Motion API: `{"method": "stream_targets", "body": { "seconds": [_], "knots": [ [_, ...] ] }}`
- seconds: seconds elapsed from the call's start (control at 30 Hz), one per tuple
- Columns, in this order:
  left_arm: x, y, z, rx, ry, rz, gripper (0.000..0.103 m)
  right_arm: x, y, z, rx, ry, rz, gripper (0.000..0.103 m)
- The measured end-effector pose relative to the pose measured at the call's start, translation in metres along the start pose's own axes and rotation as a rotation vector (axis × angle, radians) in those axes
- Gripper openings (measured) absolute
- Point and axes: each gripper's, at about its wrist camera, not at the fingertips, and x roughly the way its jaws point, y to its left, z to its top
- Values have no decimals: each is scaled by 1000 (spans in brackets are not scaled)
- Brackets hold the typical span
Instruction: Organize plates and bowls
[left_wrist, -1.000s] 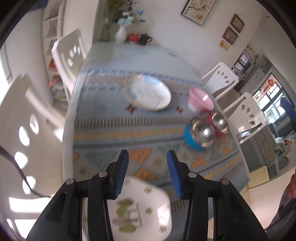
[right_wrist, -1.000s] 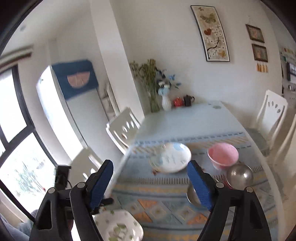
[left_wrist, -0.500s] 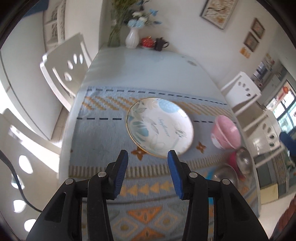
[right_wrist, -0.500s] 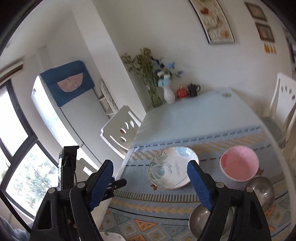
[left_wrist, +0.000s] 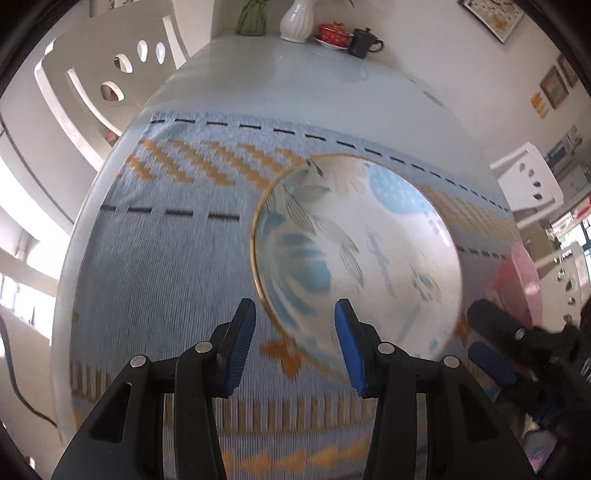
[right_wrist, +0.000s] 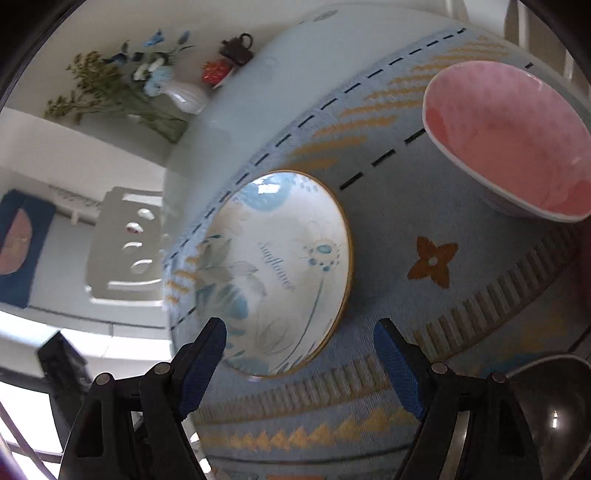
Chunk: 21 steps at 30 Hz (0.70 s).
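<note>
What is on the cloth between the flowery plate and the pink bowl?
Only bare tablecloth lies between the flowery plate and the pink bowl, with its woven brown flower pattern; the right wrist view shows it.

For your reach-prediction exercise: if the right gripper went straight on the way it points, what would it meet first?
Most likely the floral plate: the open right gripper points at its near rim. Depth is unclear in the fisheye.

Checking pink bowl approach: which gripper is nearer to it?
Right, judging by the left wrist view. The right gripper sits just in front of the pink bowl. The left gripper is at the near rim of the floral plate, which lies between it and the bowl.
</note>
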Motion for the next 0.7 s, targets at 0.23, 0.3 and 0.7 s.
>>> {"method": "stream_targets", "body": {
  "seconds": [0.23, 0.3, 0.7],
  "knots": [
    [34, 8, 15, -28, -2, 42, 42, 30, 2, 8, -14, -51, -29, 81],
    [37, 7, 16, -9, -7, 41, 42, 35, 4, 8, -27, -52, -41, 81],
    [36, -8, 10, 72, -56, 3, 42, 60, 18, 6, -132, -68, -126, 69]
  ]
}}
